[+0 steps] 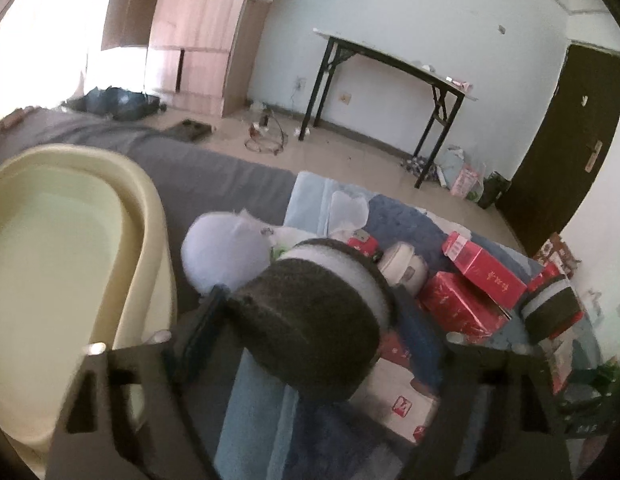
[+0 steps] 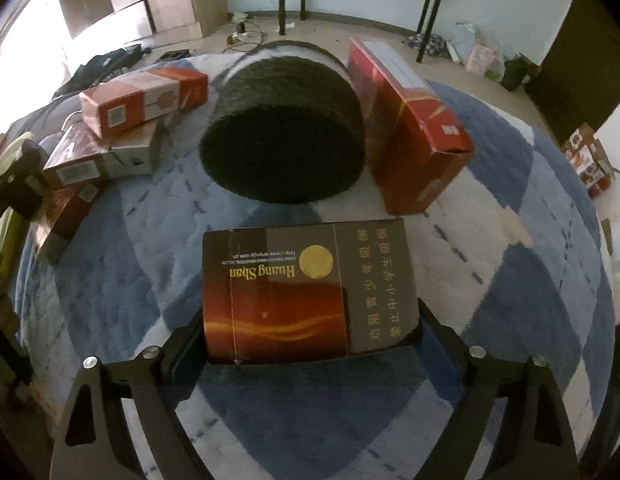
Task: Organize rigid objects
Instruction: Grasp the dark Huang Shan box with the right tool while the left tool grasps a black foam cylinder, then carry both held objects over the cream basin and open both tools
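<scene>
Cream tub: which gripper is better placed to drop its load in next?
Left. The left gripper holds a dark felt cylinder right beside the cream tub. The right gripper holds a Huang Shan box over the blue quilt.

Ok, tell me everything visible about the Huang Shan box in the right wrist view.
The Huang Shan box is a rectangular carton, apparently glossy cardboard, dark brown with a red-orange glow, gold wavy lines, a gold disc and gold lettering that reads upside down here. A grey panel carries Chinese characters. It looks closed and undented. It sits between the fingers of the right hand-held gripper, above the blue-and-white blanket, near a dark felt-covered cylinder.
</scene>
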The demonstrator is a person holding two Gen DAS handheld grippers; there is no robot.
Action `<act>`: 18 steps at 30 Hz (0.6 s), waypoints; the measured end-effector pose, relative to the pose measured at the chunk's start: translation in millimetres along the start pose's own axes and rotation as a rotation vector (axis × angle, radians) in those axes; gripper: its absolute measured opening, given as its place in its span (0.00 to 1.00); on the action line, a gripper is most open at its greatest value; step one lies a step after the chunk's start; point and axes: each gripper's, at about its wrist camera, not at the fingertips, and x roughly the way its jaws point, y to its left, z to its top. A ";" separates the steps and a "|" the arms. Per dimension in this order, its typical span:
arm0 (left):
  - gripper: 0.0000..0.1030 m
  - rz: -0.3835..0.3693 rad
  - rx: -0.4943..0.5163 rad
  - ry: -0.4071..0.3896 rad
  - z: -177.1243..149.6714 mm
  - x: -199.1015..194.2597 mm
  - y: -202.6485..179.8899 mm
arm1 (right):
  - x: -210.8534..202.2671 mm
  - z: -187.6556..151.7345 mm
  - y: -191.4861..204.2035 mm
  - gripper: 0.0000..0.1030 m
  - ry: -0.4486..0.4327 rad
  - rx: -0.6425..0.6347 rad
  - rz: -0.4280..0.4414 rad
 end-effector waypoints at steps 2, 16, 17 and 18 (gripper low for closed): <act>0.77 -0.024 -0.021 0.002 0.7 -1.9 5.5 | 1.5 0.1 1.2 0.88 0.001 -0.014 0.006; 0.77 0.052 0.063 -0.143 31.1 -88.7 7.6 | -73.6 -17.0 14.2 0.88 -0.178 -0.119 0.160; 0.77 0.085 0.063 -0.159 34.3 -98.4 15.1 | -81.6 -19.0 19.4 0.88 -0.203 -0.130 0.187; 0.77 0.127 0.061 -0.168 36.7 -105.4 23.4 | -90.3 -19.3 27.0 0.88 -0.231 -0.143 0.214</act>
